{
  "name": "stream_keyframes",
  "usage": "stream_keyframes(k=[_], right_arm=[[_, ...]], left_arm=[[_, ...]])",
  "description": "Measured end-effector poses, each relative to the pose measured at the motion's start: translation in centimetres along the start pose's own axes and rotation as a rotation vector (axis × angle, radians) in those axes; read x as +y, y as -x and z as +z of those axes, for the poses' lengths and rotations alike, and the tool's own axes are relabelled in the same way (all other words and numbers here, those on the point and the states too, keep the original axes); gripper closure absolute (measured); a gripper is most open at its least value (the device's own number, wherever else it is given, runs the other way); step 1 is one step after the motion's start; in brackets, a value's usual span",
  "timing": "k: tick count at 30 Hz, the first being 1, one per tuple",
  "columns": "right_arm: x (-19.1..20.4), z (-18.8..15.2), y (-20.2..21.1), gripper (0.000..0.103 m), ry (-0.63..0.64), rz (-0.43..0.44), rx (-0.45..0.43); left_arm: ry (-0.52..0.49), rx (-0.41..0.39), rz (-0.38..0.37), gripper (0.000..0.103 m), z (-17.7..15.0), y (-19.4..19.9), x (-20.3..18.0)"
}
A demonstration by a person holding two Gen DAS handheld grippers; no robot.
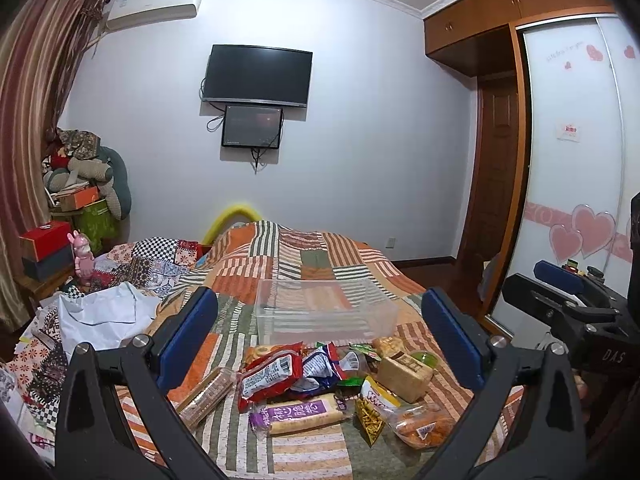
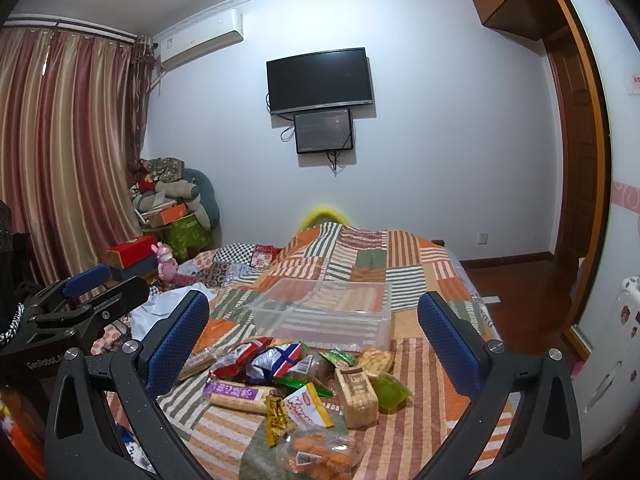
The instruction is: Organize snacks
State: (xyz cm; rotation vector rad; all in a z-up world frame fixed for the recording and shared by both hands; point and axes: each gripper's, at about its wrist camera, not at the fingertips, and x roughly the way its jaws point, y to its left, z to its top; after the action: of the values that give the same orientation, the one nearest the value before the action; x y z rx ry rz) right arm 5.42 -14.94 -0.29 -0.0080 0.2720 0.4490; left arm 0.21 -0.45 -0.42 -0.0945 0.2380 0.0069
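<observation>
Hovering, both tools: left gripper [image 1: 320, 328] spread wide, nothing between the pads; right gripper [image 2: 314, 330] the same, empty. Each sits above the snack pile [image 1: 336, 384] in the lower centre of its frame, not touching it. Clear plastic bin [image 1: 326, 312] sits just beyond the pile, mid-frame, on the patchwork quilt [image 1: 304, 256]; looks empty, though the transparent walls make that hard to confirm.

Suggested first pick, right side: tan cracker block [image 2: 356, 396], lower centre-right, top of the heap and rigid. Close across its narrow faces, lift straight, drop in a bin corner. Left side: purple-label roll [image 1: 306, 414], lower centre, grip mid-length so it doesn't tip. Leave the crinkly red bag [image 1: 272, 376] for later: film will likely slip.
</observation>
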Motion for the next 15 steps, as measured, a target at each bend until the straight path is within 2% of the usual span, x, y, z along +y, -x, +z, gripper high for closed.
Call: stream_keyframes(k=[15], right_arm=[[-0.06, -0.33, 0.07, 0.0, 0.0, 0.007, -0.01]], left_arm=[[0.002, -0.001, -0.006, 0.0, 0.31, 0.22, 0.1]])
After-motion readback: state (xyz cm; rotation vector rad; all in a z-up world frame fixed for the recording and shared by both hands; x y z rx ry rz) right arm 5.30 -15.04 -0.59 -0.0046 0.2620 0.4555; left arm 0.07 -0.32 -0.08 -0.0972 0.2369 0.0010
